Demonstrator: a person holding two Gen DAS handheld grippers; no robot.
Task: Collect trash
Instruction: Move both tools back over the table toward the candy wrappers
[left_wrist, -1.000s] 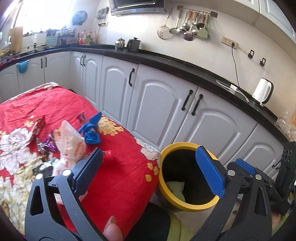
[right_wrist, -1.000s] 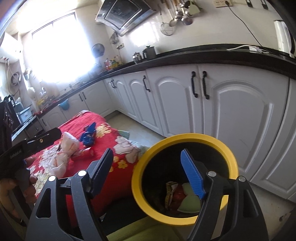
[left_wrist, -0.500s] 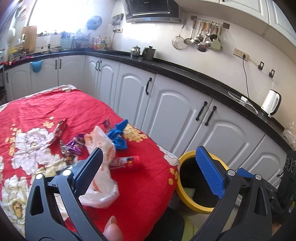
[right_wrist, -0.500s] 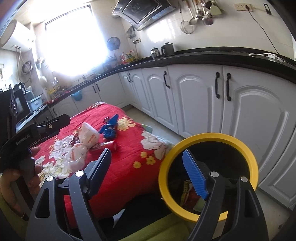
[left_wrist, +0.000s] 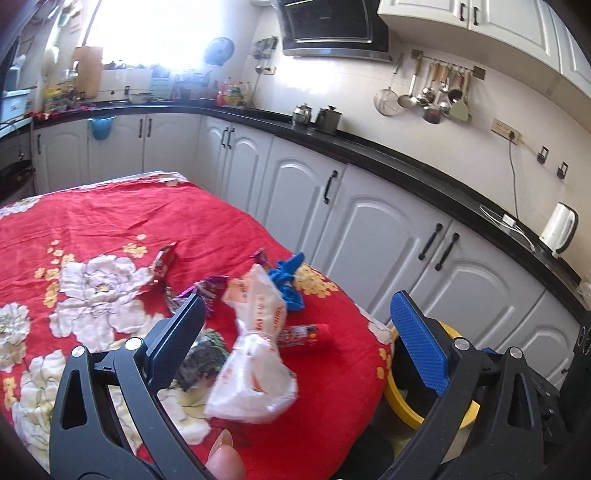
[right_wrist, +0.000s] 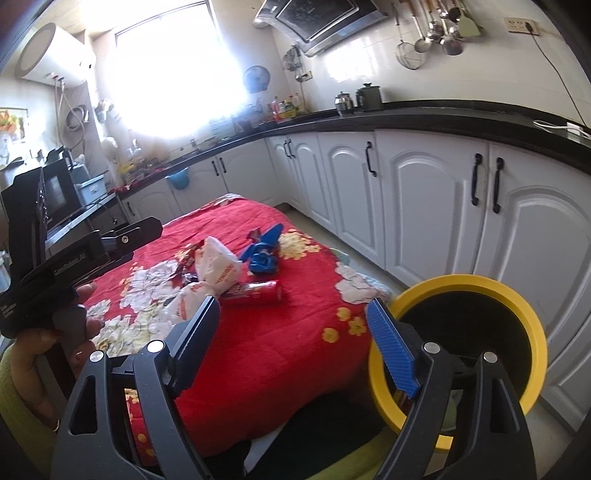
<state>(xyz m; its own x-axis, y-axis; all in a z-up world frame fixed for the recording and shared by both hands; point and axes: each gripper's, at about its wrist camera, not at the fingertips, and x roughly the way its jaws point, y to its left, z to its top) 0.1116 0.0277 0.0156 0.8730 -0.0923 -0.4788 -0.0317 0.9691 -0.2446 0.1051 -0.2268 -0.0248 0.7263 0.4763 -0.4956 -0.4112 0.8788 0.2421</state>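
Trash lies on a table with a red flowered cloth (left_wrist: 110, 221): a white plastic bag (left_wrist: 255, 350), a red wrapped tube (left_wrist: 306, 336), a crumpled blue item (left_wrist: 290, 280), purple wrappers (left_wrist: 207, 291) and a red wrapper (left_wrist: 162, 260). My left gripper (left_wrist: 295, 332) is open and empty, just above the white bag. My right gripper (right_wrist: 293, 336) is open and empty, over the table's near edge; the bag (right_wrist: 214, 273), tube (right_wrist: 255, 291) and blue item (right_wrist: 264, 251) lie beyond it. A yellow-rimmed black bin (right_wrist: 517, 306) stands on the floor right of the table (left_wrist: 406, 402).
White cabinets (left_wrist: 369, 229) under a black counter (left_wrist: 406, 162) run along the far side, with a kettle (left_wrist: 559, 229) and pots on it. The hand-held left gripper body (right_wrist: 74, 258) shows at the left in the right wrist view.
Both grippers have swung left, away from the bin and toward the table. The trash now sits more central in both views. Both grippers stay open.
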